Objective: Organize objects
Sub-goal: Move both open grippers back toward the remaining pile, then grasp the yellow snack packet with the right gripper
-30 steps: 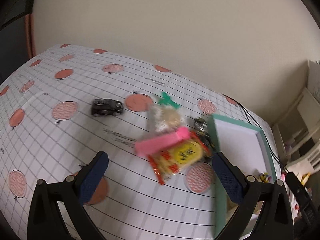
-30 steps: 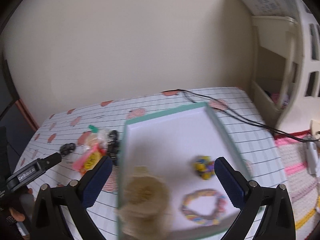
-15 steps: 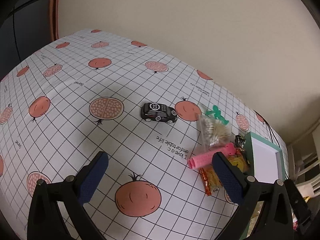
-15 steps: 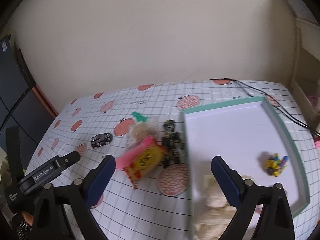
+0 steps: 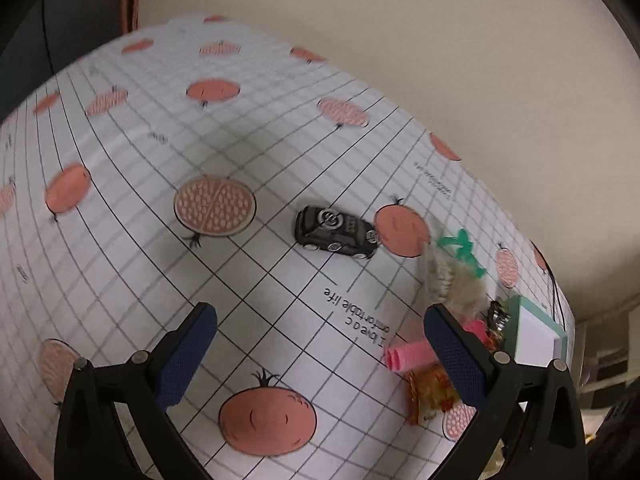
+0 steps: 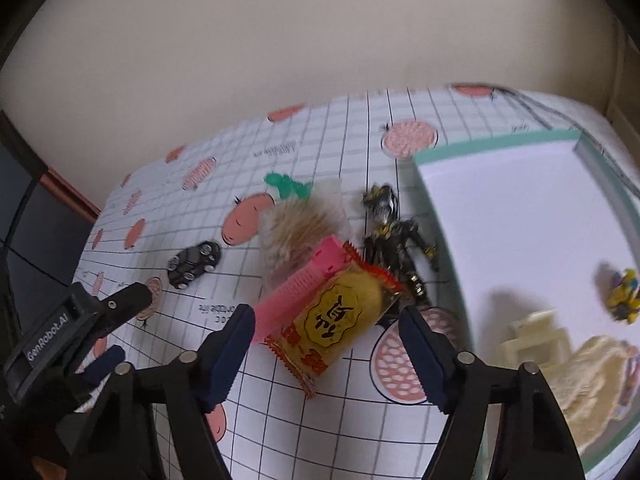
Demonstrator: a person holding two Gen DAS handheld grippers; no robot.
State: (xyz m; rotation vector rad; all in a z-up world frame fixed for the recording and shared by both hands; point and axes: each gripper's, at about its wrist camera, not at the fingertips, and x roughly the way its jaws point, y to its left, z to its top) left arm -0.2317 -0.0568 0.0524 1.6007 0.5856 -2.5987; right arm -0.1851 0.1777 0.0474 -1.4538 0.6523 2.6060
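Note:
A black toy car (image 5: pixel 336 231) (image 6: pixel 193 263) lies on the fruit-print tablecloth (image 5: pixel 160 208), ahead of my open left gripper (image 5: pixel 320 354). Further right lies a pile: a clear bag of fluffy stuff with a green tie (image 6: pixel 298 224) (image 5: pixel 452 272), a pink comb-like piece (image 6: pixel 304 280) (image 5: pixel 412 354), a yellow-red snack packet (image 6: pixel 340 314) (image 5: pixel 430 392) and a black-gold figure (image 6: pixel 394 236). My open right gripper (image 6: pixel 326 354) hovers just in front of the snack packet. The teal-rimmed white tray (image 6: pixel 444 224) (image 5: pixel 560 340) stands to the right.
Inside the tray lie a small yellow-blue toy (image 6: pixel 622 294) and cream woven pieces (image 6: pixel 580 364). The left gripper's black body (image 6: pixel 76 320) shows at the left of the right wrist view. A beige wall (image 5: pixel 440 60) runs behind the table.
My right gripper has swung left from above the tray to the pile of objects. My left gripper has swung left and moved closer to the toy car.

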